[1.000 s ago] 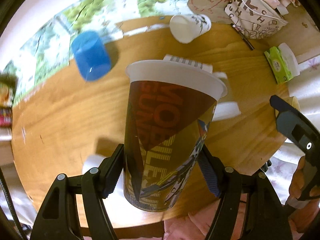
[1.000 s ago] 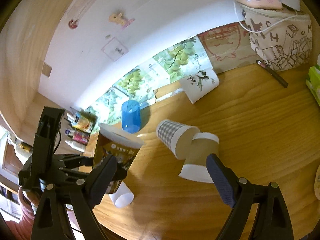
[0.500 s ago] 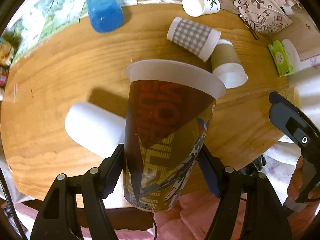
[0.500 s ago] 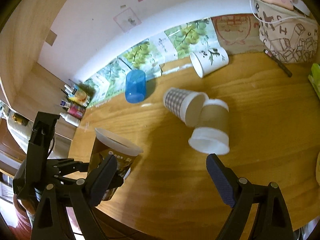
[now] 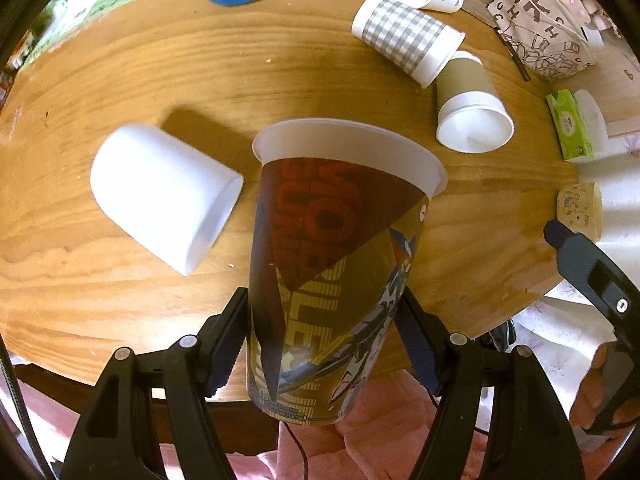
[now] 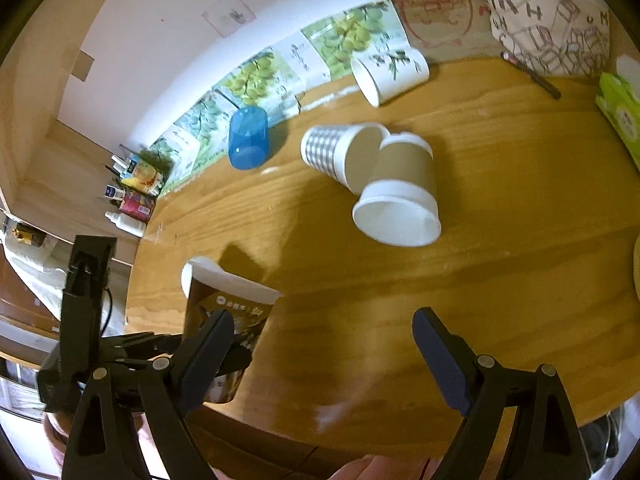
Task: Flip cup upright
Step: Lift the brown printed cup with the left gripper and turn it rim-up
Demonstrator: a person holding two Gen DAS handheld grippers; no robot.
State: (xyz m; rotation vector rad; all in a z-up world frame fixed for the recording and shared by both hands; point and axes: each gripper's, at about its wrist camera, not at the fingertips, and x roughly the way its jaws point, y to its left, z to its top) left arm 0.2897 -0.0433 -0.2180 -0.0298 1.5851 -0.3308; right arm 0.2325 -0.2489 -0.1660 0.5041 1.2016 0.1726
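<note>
My left gripper point(image 5: 324, 324) is shut on a tall printed brown-and-gold cup point(image 5: 332, 264) with a white rim, holding it above the near edge of the round wooden table point(image 5: 120, 72), rim pointing away from me. The same cup point(image 6: 224, 312) shows at the lower left of the right wrist view, tilted, held off the table. My right gripper point(image 6: 320, 344) is open and empty over the table's near edge. A plain white cup point(image 5: 164, 196) lies on its side just left of the held cup.
A checked cup point(image 6: 340, 152) and a brown-sleeved cup point(image 6: 400, 196) lie on their sides mid-table. A white cup with leaf print point(image 6: 388, 72) lies further back. A blue cup point(image 6: 248, 140) stands upside down at the back. A patterned bag point(image 6: 552, 28) and green tissue pack point(image 6: 620, 112) sit at the right.
My left gripper has tipped further down over the table with the printed cup, so the white cup and the others show lower in view. The right gripper also tilted down and stays open.
</note>
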